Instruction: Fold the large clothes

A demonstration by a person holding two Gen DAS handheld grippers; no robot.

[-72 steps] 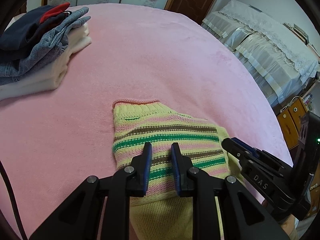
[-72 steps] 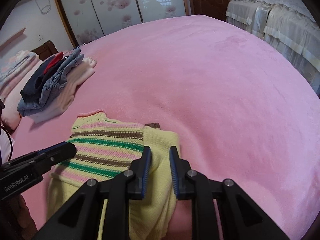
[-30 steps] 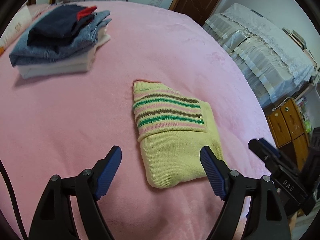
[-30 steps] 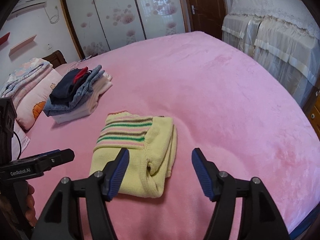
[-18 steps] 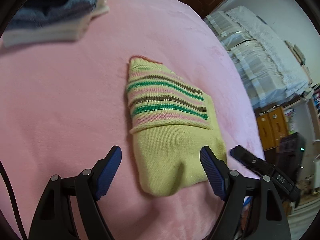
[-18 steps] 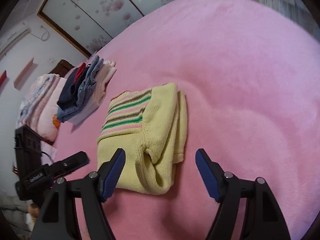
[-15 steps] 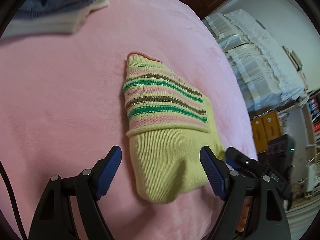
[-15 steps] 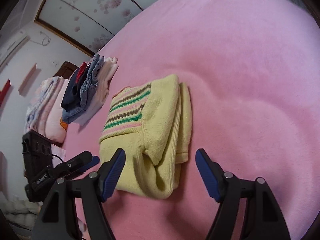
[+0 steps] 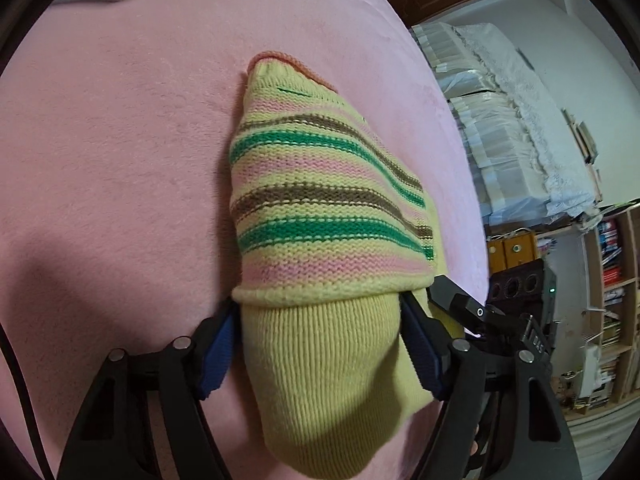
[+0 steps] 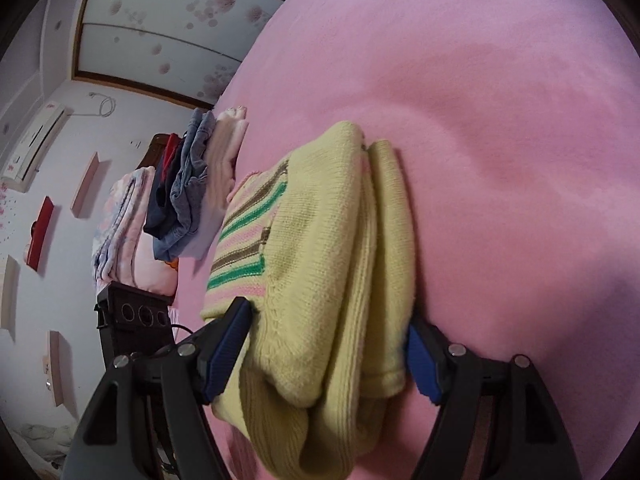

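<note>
A folded yellow knit sweater (image 9: 328,208) with green, pink and brown stripes lies on the pink bed (image 9: 112,152). My left gripper (image 9: 320,344) is wide open, its blue pads either side of the sweater's near plain-yellow end. My right gripper (image 10: 328,352) is also wide open and straddles the sweater's (image 10: 320,240) thick folded edge from the other side. The pads sit close to the knit; I cannot tell if they touch it. The right gripper's body shows in the left wrist view (image 9: 480,316).
A stack of folded clothes (image 10: 192,184) with jeans on top sits further back on the bed, beside folded pink bedding (image 10: 124,224). A second bed with white covers (image 9: 512,132) and a bookshelf (image 9: 608,280) stand beyond the bed's right edge. A wardrobe (image 10: 168,24) is behind.
Both grippers opened after being nearly shut on the sweater, drew back, then moved in low so their open jaws now straddle the folded sweater from both ends.
</note>
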